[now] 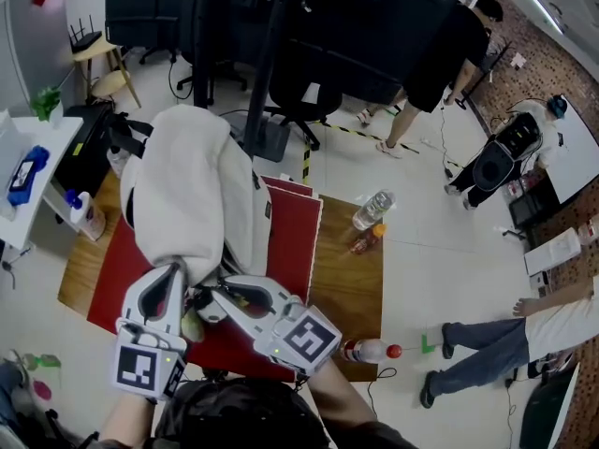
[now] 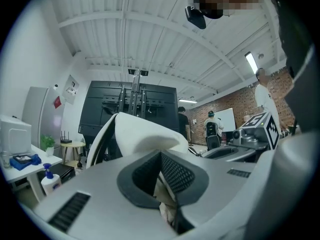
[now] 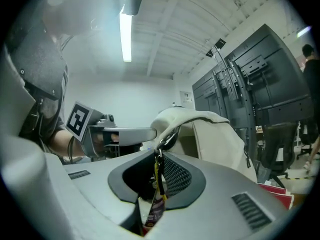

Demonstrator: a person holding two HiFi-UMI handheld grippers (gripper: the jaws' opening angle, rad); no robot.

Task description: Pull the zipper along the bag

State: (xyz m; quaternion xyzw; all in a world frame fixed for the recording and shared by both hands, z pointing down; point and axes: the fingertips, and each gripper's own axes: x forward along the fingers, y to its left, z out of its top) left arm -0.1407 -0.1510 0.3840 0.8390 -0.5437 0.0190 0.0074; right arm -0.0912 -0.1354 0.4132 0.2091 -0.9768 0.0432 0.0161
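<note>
Wooden desk (image 1: 351, 283) before me, seen steeply from above. A red mat (image 1: 290, 241) covers its left and middle, leaving bare wood along the right side and at the far left edge. A white bag (image 1: 192, 190) rests on the mat, bulging up toward me. On the bare wood at right, a clear bottle (image 1: 372, 209) lies on its side at the far edge, with a small orange bottle (image 1: 367, 239) just beside it. A red-capped bottle (image 1: 370, 351) lies at the near right corner, well apart from those two.
</note>
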